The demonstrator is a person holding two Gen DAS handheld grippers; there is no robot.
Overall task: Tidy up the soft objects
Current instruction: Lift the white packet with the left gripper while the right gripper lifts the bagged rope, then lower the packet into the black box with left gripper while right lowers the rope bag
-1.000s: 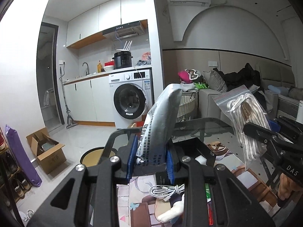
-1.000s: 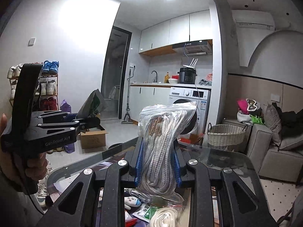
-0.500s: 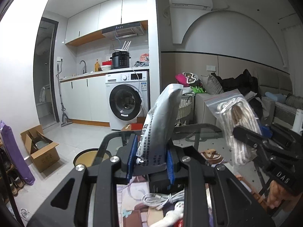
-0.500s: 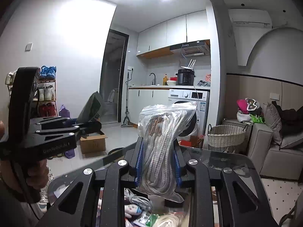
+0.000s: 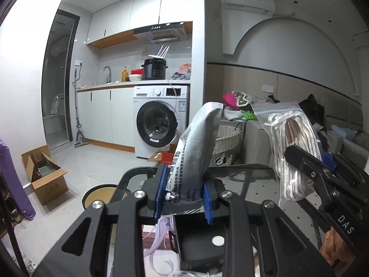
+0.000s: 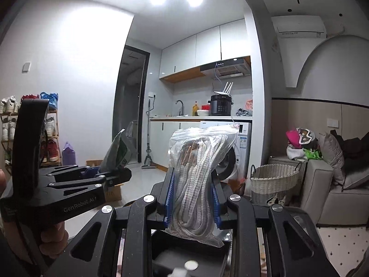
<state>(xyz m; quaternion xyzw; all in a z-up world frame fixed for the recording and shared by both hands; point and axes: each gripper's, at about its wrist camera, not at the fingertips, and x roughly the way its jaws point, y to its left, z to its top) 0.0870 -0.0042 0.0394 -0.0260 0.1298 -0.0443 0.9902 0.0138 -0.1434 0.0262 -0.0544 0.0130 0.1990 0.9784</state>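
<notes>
My left gripper [image 5: 184, 196] is shut on a grey foil pouch [image 5: 198, 147] with printed black text, held upright above the glass table [image 5: 244, 173]. It also shows in the right wrist view [image 6: 106, 173] at the left, with the pouch [image 6: 118, 150] sticking up. My right gripper [image 6: 192, 203] is shut on a clear zip bag of white rope [image 6: 198, 168], also upright. That bag [image 5: 290, 143] and gripper [image 5: 306, 161] show at the right of the left wrist view. A black open box [image 5: 200, 237] lies below the left gripper.
A washing machine [image 5: 159, 129] and kitchen counter stand behind. A wicker basket [image 6: 274, 180] sits beside a grey sofa [image 6: 332, 191]. A cardboard box [image 5: 43, 177] is on the floor at left. A shoe rack [image 6: 9, 127] stands by the left wall.
Both grippers have risen and tilted up with their loads still held; the cluttered table top has dropped out of view. The rope bag sits a little closer to the pouch.
</notes>
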